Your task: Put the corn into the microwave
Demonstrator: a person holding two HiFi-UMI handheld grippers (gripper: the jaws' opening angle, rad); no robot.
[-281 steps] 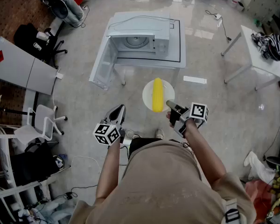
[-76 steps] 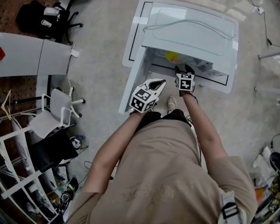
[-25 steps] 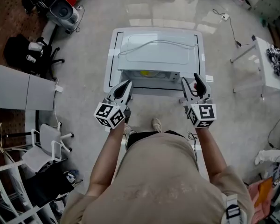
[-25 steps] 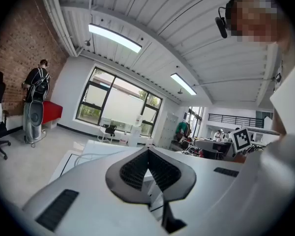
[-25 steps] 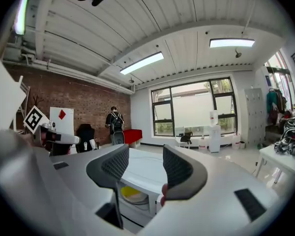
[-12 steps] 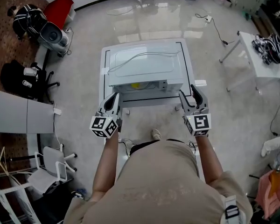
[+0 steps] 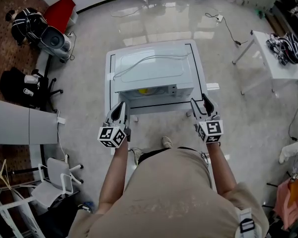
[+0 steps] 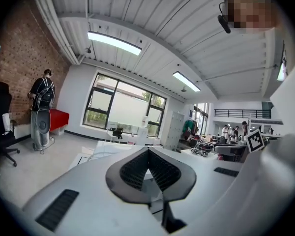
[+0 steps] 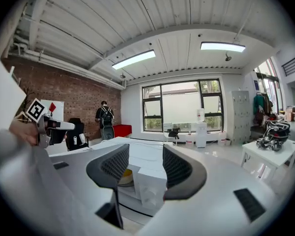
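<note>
Our left gripper has its fingers closed, the tips meeting with nothing between them. Our right gripper has its fingers well apart and holds nothing. Through that gap we look at the front of the microwave.

The corn lies inside the microwave, showing as a yellow shape just beside the inner edge of the right gripper's left-hand finger and beyond it, not touched by it.

From the head view we see what neither gripper view gives. The left gripper and the right gripper are held level with each other at the two front corners of the white counter. The microwave stands ahead of the fingers, between the two, and the corn is a small yellow spot in its front. We cannot tell from there whether either set of fingertips touches the counter edge.

The left gripper view shows no corn at all: beyond its closed fingers we see only pale surfaces, windows and a ceiling. The head view alone cannot settle how far either pair of fingers is open.
</note>
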